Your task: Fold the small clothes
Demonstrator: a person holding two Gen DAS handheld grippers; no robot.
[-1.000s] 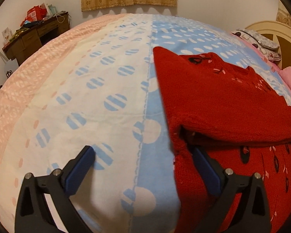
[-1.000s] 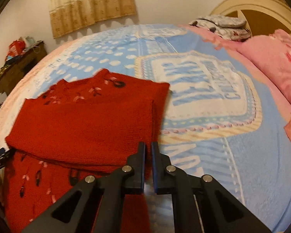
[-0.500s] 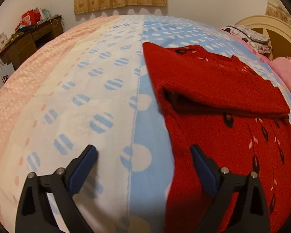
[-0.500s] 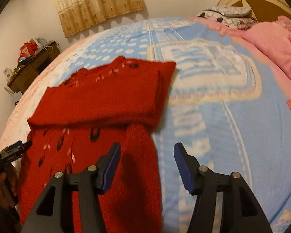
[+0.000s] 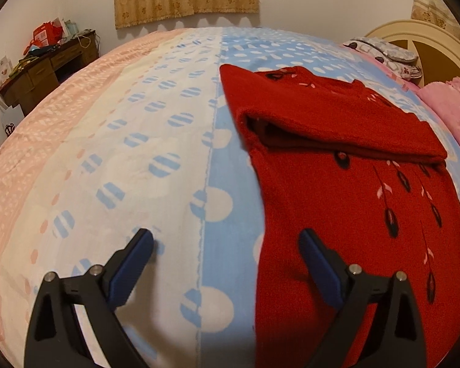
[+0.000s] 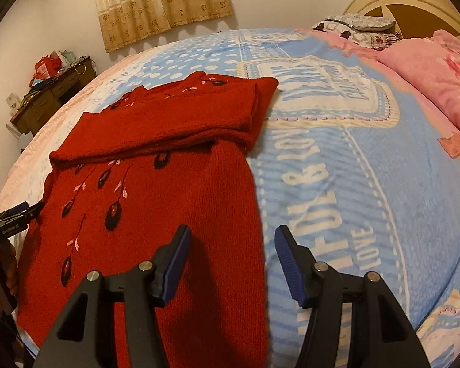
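A red knitted sweater (image 5: 352,202) with dark leaf embroidery lies flat on the bed, its sleeves folded across the chest as a band (image 5: 337,122). It also shows in the right wrist view (image 6: 156,202). My left gripper (image 5: 227,254) is open and empty, hovering over the sweater's left edge, with one finger over the red knit. My right gripper (image 6: 230,245) is open and empty, straddling the sweater's right edge. The left gripper (image 6: 18,211) shows at the far left of the right wrist view.
The bed is covered by a blue, white and pink patterned blanket (image 5: 144,159). A pink quilt (image 6: 438,70) and pillows lie by the headboard (image 6: 408,0). A cluttered wooden desk (image 5: 49,64) stands by the wall beyond the bed.
My right gripper has opened, letting go of the sweater, and pulled back toward the hem. My left gripper has also drawn back from the folded sleeve toward the lower body.
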